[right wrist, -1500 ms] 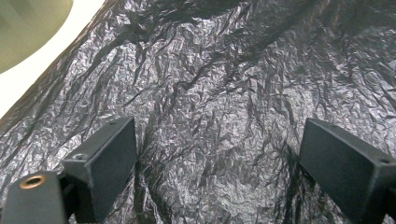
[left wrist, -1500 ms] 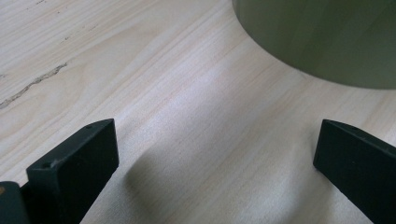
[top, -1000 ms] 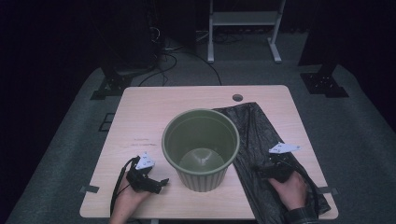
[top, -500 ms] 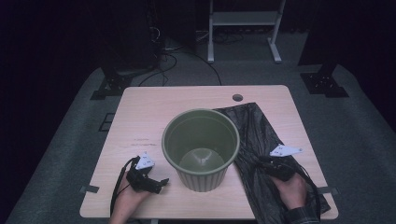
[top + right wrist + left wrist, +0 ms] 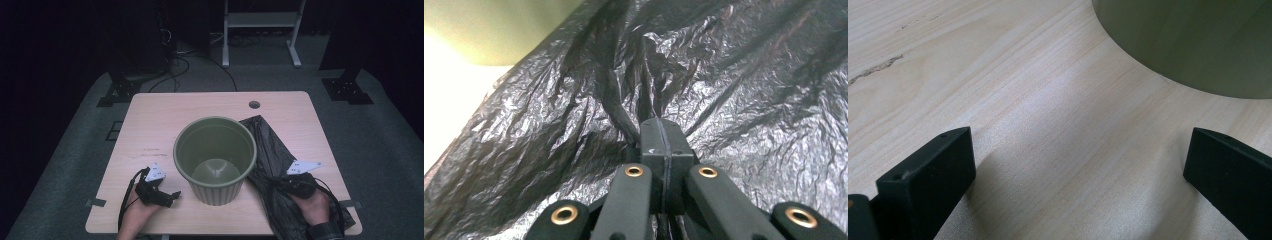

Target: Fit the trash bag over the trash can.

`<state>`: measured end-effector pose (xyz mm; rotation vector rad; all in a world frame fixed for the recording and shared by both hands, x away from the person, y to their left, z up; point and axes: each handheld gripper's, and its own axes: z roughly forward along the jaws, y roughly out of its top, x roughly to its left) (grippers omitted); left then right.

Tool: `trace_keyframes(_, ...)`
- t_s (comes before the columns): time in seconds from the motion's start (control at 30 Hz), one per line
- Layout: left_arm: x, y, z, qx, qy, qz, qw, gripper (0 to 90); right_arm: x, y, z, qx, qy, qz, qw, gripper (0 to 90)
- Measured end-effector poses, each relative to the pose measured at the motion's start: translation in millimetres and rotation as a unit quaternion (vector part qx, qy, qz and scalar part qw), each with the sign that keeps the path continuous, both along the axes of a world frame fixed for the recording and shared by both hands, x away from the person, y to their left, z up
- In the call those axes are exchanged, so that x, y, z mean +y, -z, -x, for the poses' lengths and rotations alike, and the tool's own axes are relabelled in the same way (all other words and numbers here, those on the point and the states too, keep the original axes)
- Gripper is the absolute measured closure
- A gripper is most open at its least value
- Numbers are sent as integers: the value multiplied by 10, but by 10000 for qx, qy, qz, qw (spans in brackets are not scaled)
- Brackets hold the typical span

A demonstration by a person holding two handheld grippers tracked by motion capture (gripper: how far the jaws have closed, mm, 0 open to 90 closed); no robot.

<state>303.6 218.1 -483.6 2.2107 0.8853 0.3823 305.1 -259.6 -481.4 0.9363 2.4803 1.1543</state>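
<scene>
Black plastic, a crumpled bin bag, lies flat on the right side of the counter, its left edge tucked against and partly behind the green bin. Bag extends from near the counter's back right area to the front edge.

Right tongs: resting on the bag near the front right of the counter, held by the person's right hand. In the right gripper view the right tongs are pressed together, with a pinched ridge of the bag's film gathered at their tips; clamped on the bag.

Left tongs: low over bare wood at the front left of the counter, just beside the bin's base, held by the left hand. In the left gripper view its jaws stand wide apart with nothing between them; the bin's wall is near, not touched.

Bin: upright, centre of the counter, inside bare.
</scene>
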Motion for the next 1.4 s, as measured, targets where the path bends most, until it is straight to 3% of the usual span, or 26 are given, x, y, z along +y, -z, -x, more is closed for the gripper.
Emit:
trace_keyframes(0.07,0,0,0,-1,0,2,10000,0,11,-19,49,-4,-109,66,9999,892)
trace_keyframes(0.17,-1,2,0,-6,-7,9,10000,0,12,-48,81,2,-100,71,9999,710)
trace_keyframes(0.27,-1,2,0,-7,-7,8,10000,0,25,-92,86,-108,191,148,9996,463)
trace_keyframes(0.3,-1,2,0,-6,-7,10,10000,0,37,-121,62,-106,388,211,9990,319)
trace_keyframes(0.33,-1,2,0,-6,-7,10,10000,0,37,-121,62,-106,388,211,9990,319)
trace_keyframes(0.37,-1,2,0,-6,-7,9,10000,0,48,-146,7,-87,603,225,9979,270)
trace_keyframes(0.43,-1,2,0,-5,-7,10,10000,0,53,-152,-15,-89,672,238,9974,145)
trace_keyframes(0.5,-1,2,0,-6,-7,10,10000,0,72,-158,-80,-39,779,279,9966,102)
trace_keyframes(0.57,-1,2,0,-6,-7,10,10000,0,99,-158,-142,-58,809,264,9964,3)
trace_keyframes(0.9,-1,2,0,-6,-8,9,10000,0,291,29,-385,221,897,503,9945,0)
trace_keyframes(1.13,-2,2,1,-8,-9,9,10000,0,283,32,-394,263,912,464,9944,0)
trace_keyframes(1.3,-2,2,1,-8,-9,9,10000,0,246,8,-348,120,913,330,9952,217)
trace_keyframes(1.4,-1,2,1,-6,-8,10,10000,0,207,-15,-320,51,828,233,9963,502)
